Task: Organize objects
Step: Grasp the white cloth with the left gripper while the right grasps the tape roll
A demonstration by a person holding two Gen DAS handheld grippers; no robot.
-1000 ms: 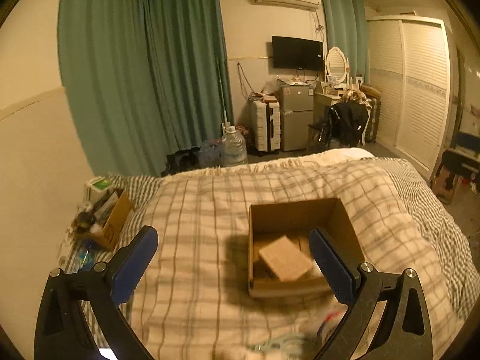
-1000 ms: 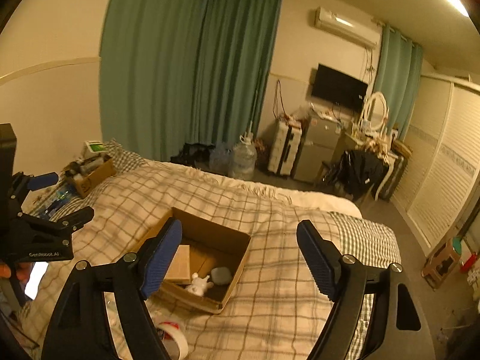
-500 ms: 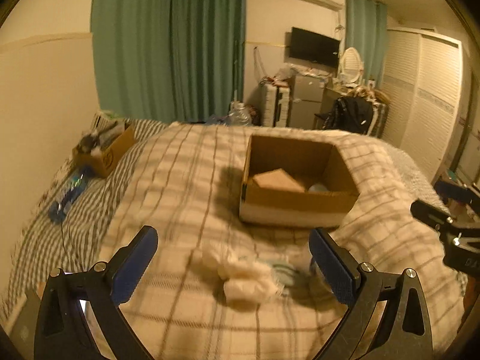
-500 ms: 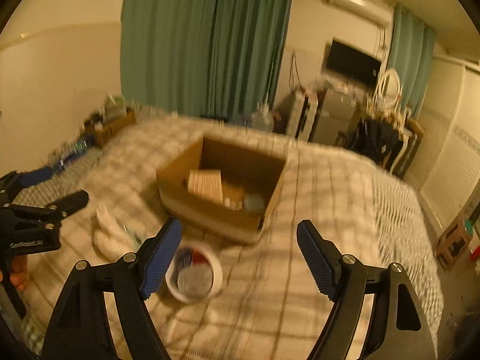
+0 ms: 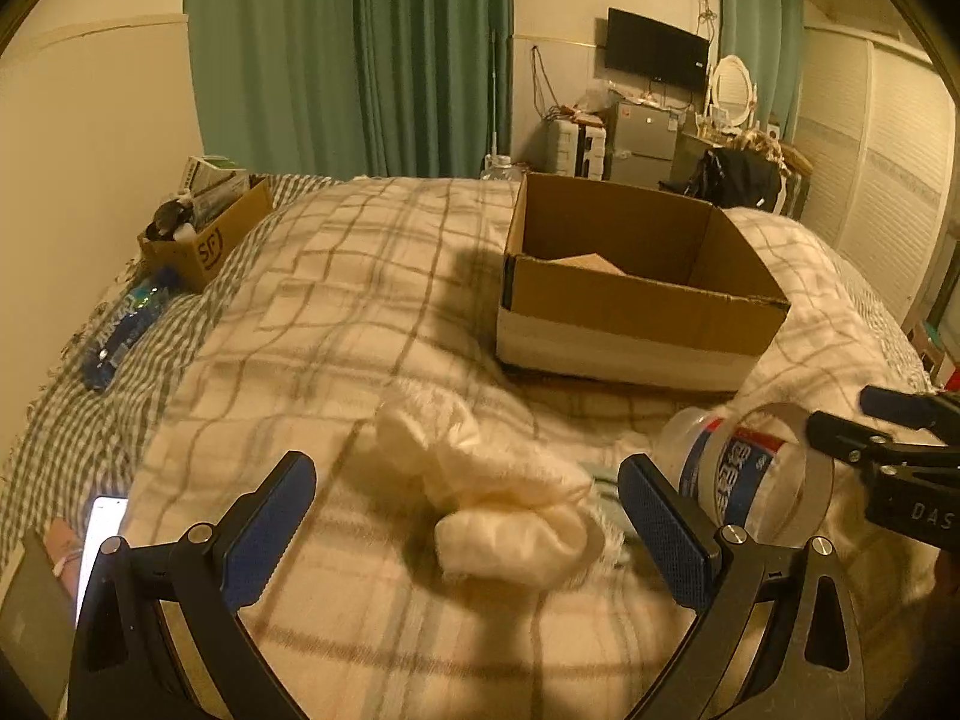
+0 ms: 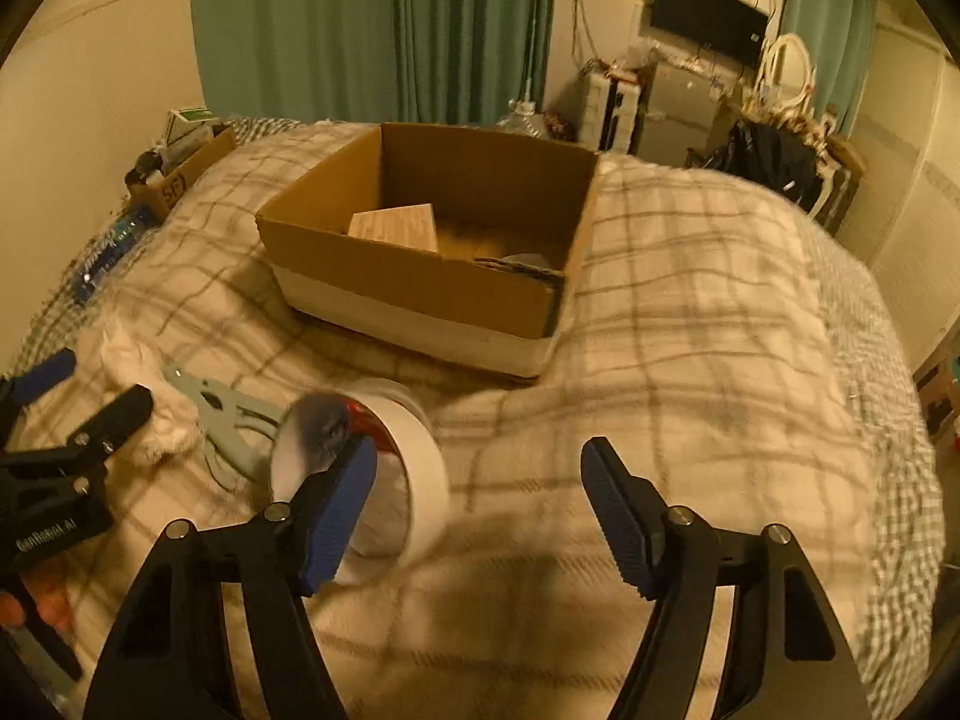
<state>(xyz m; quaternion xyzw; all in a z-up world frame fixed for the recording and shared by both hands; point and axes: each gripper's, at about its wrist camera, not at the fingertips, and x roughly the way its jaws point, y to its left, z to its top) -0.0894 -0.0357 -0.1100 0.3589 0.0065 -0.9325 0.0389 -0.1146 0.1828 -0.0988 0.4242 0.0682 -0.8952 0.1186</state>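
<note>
So this looks like the pick-up stage: both grippers are down low over the bed (image 5: 372, 276), nothing grabbed yet. The left gripper (image 5: 468, 531) has its fingers spread wide around the white cloth (image 5: 498, 498) at lower centre of its view. The right gripper (image 6: 480, 510) is spread open too, with the clear tape roll (image 6: 384, 474) sitting at its left finger, lower left of frame. A pale blue clamp (image 6: 222, 420) lies between the two. The cardboard box (image 6: 420, 276) sits mid-frame, partly filled. Probably next: close on an item, then lift it to the box
</note>
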